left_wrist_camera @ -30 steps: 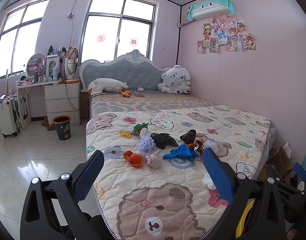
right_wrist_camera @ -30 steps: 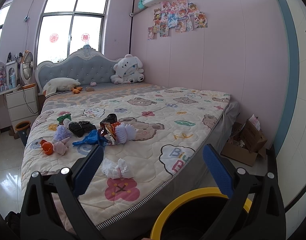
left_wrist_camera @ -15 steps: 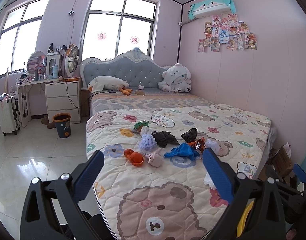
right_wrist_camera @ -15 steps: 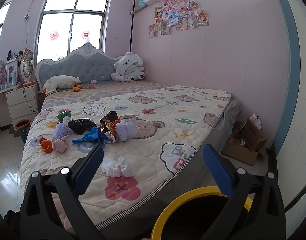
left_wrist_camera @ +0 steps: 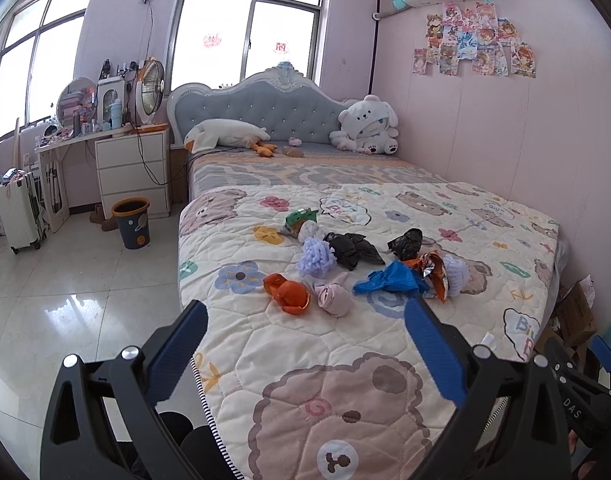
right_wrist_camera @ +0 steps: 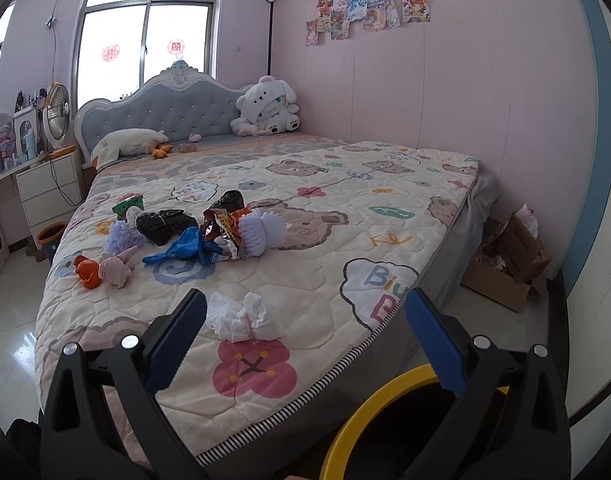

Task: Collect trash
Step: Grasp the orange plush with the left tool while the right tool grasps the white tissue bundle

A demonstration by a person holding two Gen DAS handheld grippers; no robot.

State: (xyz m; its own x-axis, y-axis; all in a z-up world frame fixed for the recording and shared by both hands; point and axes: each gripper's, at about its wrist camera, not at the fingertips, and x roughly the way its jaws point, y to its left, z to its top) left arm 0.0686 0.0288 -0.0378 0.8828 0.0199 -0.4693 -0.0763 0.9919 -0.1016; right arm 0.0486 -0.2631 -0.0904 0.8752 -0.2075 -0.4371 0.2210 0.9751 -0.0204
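While both tools hang above the foot of the bed [left_wrist_camera: 385, 360], the left tool [left_wrist_camera: 305, 344] and the right tool [right_wrist_camera: 305, 340] each have their blue fingers spread wide, holding nothing. Scattered trash lies mid-quilt: an orange scrap [left_wrist_camera: 287, 294], a blue bag [left_wrist_camera: 389, 282], black bags [left_wrist_camera: 351, 248] and a snack wrapper [right_wrist_camera: 221, 232]. A white tissue wad [right_wrist_camera: 243, 318] lies just beyond the right tool, and a yellow-rimmed bin [right_wrist_camera: 369, 412] stands below it.
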